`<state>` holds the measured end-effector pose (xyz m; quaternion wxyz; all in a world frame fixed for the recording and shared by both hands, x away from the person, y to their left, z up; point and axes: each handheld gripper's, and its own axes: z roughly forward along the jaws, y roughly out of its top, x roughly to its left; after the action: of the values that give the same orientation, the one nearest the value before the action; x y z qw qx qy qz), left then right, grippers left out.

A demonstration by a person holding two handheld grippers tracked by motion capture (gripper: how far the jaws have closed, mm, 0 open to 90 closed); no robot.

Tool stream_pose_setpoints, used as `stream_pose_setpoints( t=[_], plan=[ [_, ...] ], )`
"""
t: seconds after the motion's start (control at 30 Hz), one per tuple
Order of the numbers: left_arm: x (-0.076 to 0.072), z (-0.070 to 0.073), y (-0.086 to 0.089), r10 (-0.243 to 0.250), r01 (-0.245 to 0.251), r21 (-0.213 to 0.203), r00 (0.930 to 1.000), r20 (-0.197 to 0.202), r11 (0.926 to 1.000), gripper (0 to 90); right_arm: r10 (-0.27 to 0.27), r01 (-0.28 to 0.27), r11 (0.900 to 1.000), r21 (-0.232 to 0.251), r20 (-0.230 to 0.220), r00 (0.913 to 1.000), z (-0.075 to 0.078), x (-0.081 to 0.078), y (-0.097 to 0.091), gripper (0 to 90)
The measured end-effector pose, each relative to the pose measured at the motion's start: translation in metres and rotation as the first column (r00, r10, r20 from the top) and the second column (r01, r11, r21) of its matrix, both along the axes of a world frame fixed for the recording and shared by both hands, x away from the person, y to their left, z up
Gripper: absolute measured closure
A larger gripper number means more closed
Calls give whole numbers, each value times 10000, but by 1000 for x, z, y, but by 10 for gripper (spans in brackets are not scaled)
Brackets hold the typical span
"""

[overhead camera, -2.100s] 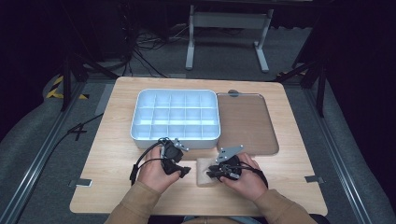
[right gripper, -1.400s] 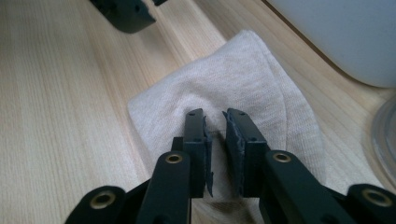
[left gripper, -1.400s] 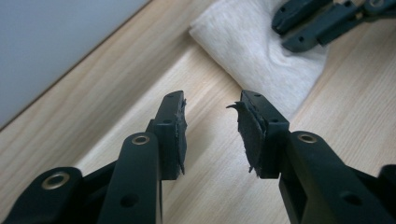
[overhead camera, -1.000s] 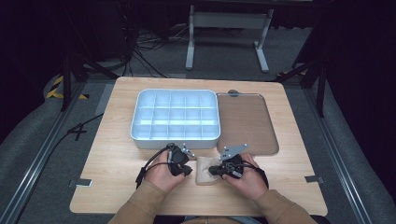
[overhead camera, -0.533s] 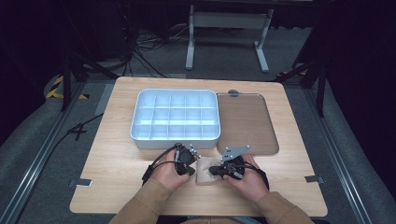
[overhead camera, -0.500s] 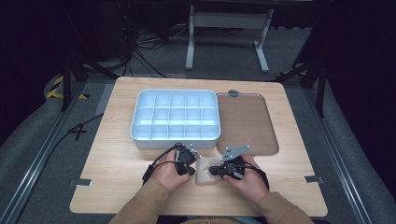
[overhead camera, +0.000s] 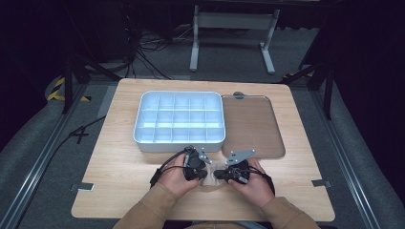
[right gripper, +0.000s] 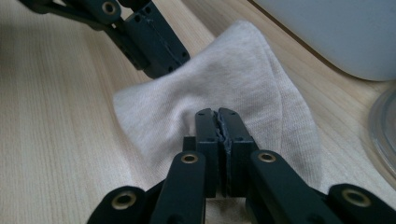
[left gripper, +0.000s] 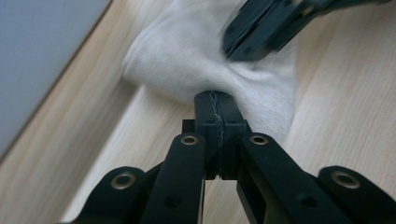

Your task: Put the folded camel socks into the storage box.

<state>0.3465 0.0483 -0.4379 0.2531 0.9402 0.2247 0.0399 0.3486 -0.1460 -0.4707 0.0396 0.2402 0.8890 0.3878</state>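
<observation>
A small pale knitted cloth (overhead camera: 210, 180) lies on the wooden table near its front edge, between the person's two hands. My left gripper (overhead camera: 202, 173) pinches the cloth's left side, and in the left gripper view its jaws (left gripper: 217, 96) are pressed together on a fold of the cloth (left gripper: 187, 51). My right gripper (overhead camera: 218, 175) pinches the other side, its jaws (right gripper: 218, 113) closed on the fabric (right gripper: 233, 74). The two grippers' tips stand close together, each showing in the other's view: the right gripper (left gripper: 261, 25) and the left gripper (right gripper: 156, 49). The cloth bunches up between them.
A white tray (overhead camera: 179, 143) divided into several compartments stands just beyond the hands, its wall (right gripper: 336, 28) close to the cloth. A brownish clear lid (overhead camera: 250, 124) lies flat to the tray's right. The bare table (overhead camera: 105, 167) stretches to the left and right of the hands.
The left hand has moved right, up to the cloth and close to the right gripper, and its jaws now grip the fabric. The right hand has stayed put.
</observation>
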Motion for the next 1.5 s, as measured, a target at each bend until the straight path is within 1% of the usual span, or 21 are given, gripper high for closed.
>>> stream_pose_setpoints(
  t=[0.1, 0.17, 0.27, 0.37, 0.43, 0.47, 0.57, 0.6, 0.67, 0.77, 0.87, 0.93, 1.0, 1.07, 1.13, 1.2, 1.27, 1.33, 1.4, 1.43, 1.5],
  plan=[
    [-2, 2, -4, -108, 108, -40, 9999, 93, 9999, 898, -34, 34, 10000, 0, 6, 10000, 0, -1, 0, 878],
    [-1, 2, -3, -102, 102, 9, 9999, 65, 9999, 896, -34, 34, 10000, -12, 63, 10000, 0, -2, 0, 878],
    [1, 3, 2, 32, -33, -74, 10000, -41, 10000, 884, -12, 13, 10000, -10, 66, 10000, 0, -2, 1, 878],
    [3, 4, 7, 269, -266, 221, 9995, -158, 9994, 869, 10, -10, 10000, -7, 113, 9999, 0, -1, 0, 878],
    [6, 3, 12, 499, -483, 616, 9984, -258, 9969, 878, 3, -3, 10000, -7, 90, 10000, 0, -1, 0, 878],
    [6, 3, 12, 499, -483, 616, 9984, -258, 9969, 886, 3, -3, 10000, -7, 90, 10000, 0, -1, 0, 878],
    [8, 0, 15, 727, -685, 865, 9962, -469, 9939, 893, 28, -28, 10000, 4, 122, 9999, 0, -1, 0, 878],
    [8, 0, 15, 727, -685, 865, 9962, -469, 9939, 894, 28, -28, 10000, 4, 122, 9999, 0, -1, 0, 878],
    [9, -4, 11, 561, -505, 1053, 9972, -504, 9932, 895, 9, -9, 10000, 41, 86, 10000, -1, -2, -1, 879],
    [11, -7, 7, 477, -415, 1100, 9974, -544, 9931, 894, -19, 18, 9999, 131, 86, 10000, -2, -2, -4, 879],
    [13, -9, 6, 541, -485, 1146, 9975, -463, 9922, 892, -88, 88, 9995, 308, 10, 10000, -3, -2, -7, 879],
    [16, -10, 4, 461, -423, 1275, 9986, -272, 9909, 884, -122, 122, 9991, 404, -8, 9999, -4, -3, -8, 879],
    [19, -11, 1, 363, -336, 1150, 9991, -214, 9928, 886, -140, 133, 9991, 401, 158, 9998, -4, -5, -9, 879],
    [20, -11, -1, 288, -270, 1151, 9995, -137, 9930, 891, -224, 218, 9989, 423, 131, 9997, -4, -6, -10, 879],
    [19, -12, -4, 156, -123, 1020, 9994, -314, 9947, 894, -253, 245, 9985, 481, 162, 9995, -5, -7, -11, 879],
    [19, -11, -5, -53, 84, 1095, 9996, -284, 9939, 894, -290, 281, 9982, 530, 160, 9995, -6, -8, -12, 879],
    [19, -12, -6, -226, 250, 944, 9994, -257, 9952, 891, -302, 295, 9979, 583, 111, 9995, -6, -8, -13, 880],
    [19, -11, -6, -426, 441, 542, 9987, -275, 9976, 886, -303, 298, 9977, 604, 81, 9995, -6, -8, -13, 880],
    [18, -8, -6, -573, 577, 323, 9983, -110, 9978, 873, -325, 322, 9975, 629, 43, 9995, -6, -8, -13, 880],
    [17, -7, -7, -611, 611, 89, 9981, -50, 9981, 872, -320, 316, 9976, 616, 59, 9995, -6, -8, -13, 880],
    [15, -4, -8, -754, 754, -1, 9971, 84, 9972, 862, -320, 314, 9977, 597, 105, 9994, -6, -8, -13, 880]
  ],
)
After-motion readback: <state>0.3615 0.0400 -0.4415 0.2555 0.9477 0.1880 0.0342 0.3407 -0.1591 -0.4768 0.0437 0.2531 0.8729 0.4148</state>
